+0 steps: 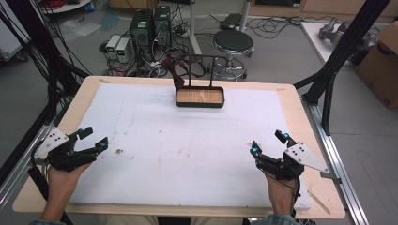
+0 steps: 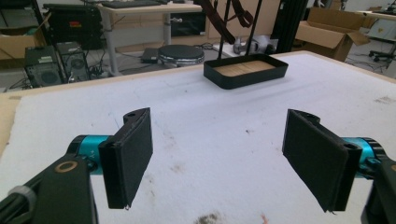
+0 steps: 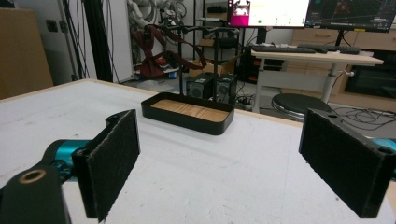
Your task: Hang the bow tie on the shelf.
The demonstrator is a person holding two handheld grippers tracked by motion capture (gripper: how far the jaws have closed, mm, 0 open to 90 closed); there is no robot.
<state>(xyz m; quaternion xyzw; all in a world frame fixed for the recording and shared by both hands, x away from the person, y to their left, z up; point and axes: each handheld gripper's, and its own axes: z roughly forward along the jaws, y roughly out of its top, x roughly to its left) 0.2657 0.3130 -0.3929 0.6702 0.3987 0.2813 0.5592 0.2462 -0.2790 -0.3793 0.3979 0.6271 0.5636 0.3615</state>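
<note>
The left claw (image 1: 93, 139) and right claw (image 1: 268, 143) are held low over the worktop (image 1: 187, 140) at its near corners, jaws spread wide and empty, aimed toward the tray (image 1: 200, 97).

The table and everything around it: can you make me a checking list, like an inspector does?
Surface: wooden table under a white mat with small brown stains.
Job's things: black tray with a wood floor at the far edge, on a stand with a dark red strap hanging from it.
Clutter: nothing seen on the mat besides the tray.
Grippers: left gripper and right gripper both open, holding nothing, near the front corners.
Cables: many on the floor by the computer towers.
Surroundings: black stool, cardboard box, desk with monitors.
</note>
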